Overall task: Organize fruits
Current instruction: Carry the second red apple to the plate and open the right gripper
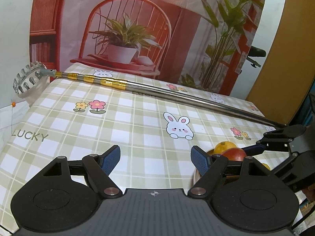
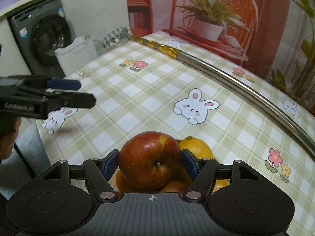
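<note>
Fruit sat gathered at the near right part of the checked tablecloth [image 1: 122, 122], toward five o'clock in the left wrist view. Going left to right in that view: the toothed metal head [image 1: 27, 80] of a telescopic picker pole [image 1: 177, 96] hung past the table's far left corner at ten o'clock, and its gold-banded, then steel shaft ran across the cloth toward three o'clock. The left gripper [image 1: 155, 158] hovered over bare cloth at six o'clock, its blue-padded fingers spread wide with nothing between them. Just right of its right finger lay a yellow-orange citrus [image 1: 224, 146] and a red apple [image 1: 235, 154], with the right gripper [image 1: 275, 139] reaching in from three o'clock.

In the right wrist view, a front-loading washing machine [image 2: 42, 35] and a white bin [image 2: 75, 53] stood off the table at ten o'clock, and the left gripper [image 2: 78, 92] showed at nine o'clock. At six o'clock the right gripper [image 2: 150, 165] was clamped on the apple [image 2: 149, 159], one blue pad [image 2: 189, 165] pressed to each side. The apple was above other orange fruit [image 2: 122, 181] in what looked like a pale dish, mostly hidden. The citrus [image 2: 196, 147] sat just behind the apple at four o'clock. A printed backdrop [image 2: 206, 9] of a red chair and potted plant stood at twelve o'clock.
</note>
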Demonstrator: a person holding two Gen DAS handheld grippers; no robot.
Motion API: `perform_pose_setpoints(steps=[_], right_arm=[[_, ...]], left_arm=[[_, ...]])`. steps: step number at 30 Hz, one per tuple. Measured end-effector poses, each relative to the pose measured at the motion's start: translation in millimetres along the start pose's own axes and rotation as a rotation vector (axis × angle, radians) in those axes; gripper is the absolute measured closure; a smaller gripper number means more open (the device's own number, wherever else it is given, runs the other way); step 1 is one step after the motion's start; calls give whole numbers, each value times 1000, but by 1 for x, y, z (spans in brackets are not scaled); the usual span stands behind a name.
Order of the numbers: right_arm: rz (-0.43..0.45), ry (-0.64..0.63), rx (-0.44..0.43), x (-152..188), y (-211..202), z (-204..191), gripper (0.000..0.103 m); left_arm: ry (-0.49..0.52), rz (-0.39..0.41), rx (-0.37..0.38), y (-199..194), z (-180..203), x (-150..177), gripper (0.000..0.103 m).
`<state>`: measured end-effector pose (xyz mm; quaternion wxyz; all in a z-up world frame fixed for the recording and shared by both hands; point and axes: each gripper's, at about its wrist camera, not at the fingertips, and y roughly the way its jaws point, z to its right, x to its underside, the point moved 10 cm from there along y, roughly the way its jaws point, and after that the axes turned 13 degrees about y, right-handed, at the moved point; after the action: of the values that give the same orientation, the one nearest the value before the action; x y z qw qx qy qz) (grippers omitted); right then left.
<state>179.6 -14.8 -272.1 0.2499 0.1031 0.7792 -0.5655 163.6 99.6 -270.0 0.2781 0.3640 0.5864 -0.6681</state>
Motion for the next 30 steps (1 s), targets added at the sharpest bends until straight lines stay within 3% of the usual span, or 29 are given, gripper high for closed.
perform_pose_setpoints(steps=[6, 30], right_arm=[[-38, -65, 11, 8, 5, -10, 38], [1, 41, -1, 3, -1, 3, 31]], left_arm=[[0, -1, 2, 1, 0, 0, 22], [29, 17, 5, -10, 10, -11, 22]])
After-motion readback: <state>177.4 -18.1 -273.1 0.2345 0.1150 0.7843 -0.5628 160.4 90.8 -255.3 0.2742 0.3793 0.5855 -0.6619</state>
